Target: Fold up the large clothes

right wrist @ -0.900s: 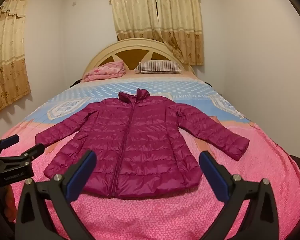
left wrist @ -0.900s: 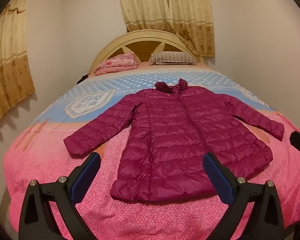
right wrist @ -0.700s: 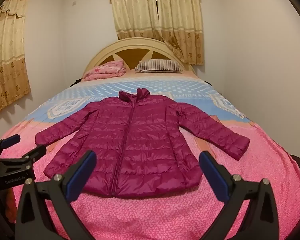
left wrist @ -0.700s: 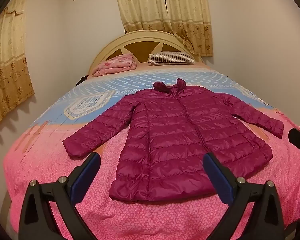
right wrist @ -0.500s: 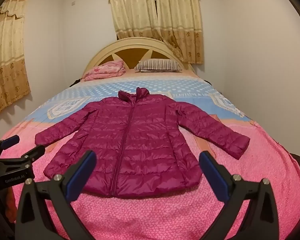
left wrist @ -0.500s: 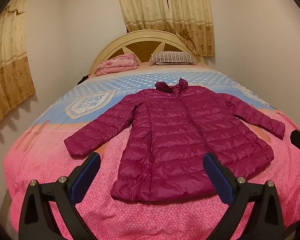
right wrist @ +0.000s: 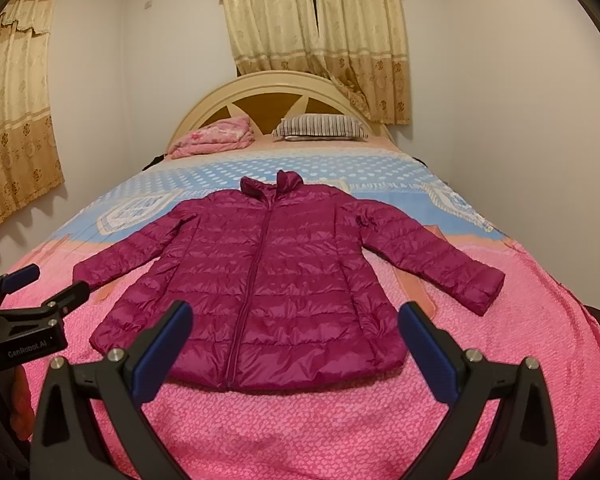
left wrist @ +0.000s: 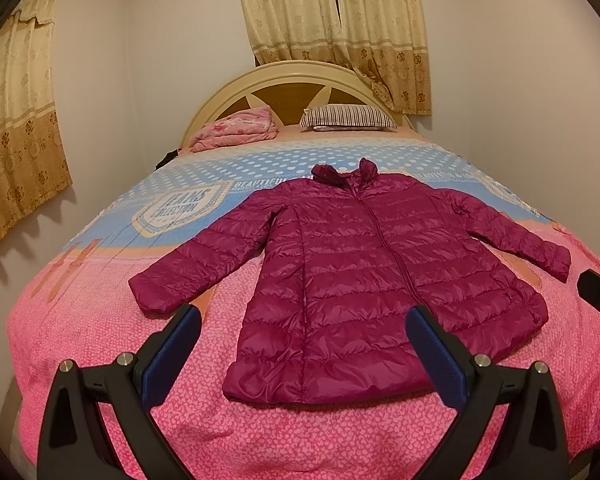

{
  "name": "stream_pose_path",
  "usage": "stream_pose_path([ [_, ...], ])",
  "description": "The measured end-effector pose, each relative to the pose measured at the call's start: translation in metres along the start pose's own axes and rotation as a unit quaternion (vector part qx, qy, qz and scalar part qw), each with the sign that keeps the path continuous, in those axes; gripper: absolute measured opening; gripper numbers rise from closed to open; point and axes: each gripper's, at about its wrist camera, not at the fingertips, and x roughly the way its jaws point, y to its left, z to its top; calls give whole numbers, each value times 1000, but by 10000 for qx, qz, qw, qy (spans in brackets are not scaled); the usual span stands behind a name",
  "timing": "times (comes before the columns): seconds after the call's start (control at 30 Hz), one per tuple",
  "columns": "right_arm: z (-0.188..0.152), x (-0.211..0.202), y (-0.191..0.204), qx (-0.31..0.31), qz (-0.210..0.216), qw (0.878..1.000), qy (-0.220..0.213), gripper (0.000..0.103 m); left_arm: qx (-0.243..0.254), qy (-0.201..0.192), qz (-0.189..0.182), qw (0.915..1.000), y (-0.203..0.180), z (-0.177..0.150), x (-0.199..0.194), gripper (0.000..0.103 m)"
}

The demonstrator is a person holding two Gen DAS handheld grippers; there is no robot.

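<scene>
Slippery quilted nylon is the worry: the magenta puffer jacket (left wrist: 380,280) lies flat, sleeves spread, on the bed (left wrist: 100,340) ahead of both tools. Left hand-held gripper (left wrist: 302,346) and right hand-held gripper (right wrist: 296,340) gape empty; a shallow pinch could slide off, or snag the bedspread too.

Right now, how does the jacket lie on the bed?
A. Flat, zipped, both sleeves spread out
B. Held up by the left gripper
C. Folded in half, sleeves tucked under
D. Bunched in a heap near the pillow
A: the jacket lies flat on the bed, zip closed, a sleeve out to each side; both grippers are open and clear of it.
</scene>
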Motion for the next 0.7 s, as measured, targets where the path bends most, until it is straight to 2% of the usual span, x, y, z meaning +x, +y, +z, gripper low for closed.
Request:
stream_pose_path([
  [0.7, -5, 3, 3, -28, 29, 10000, 30, 103, -57, -8, 9, 10000, 1, 0, 3, 102],
])
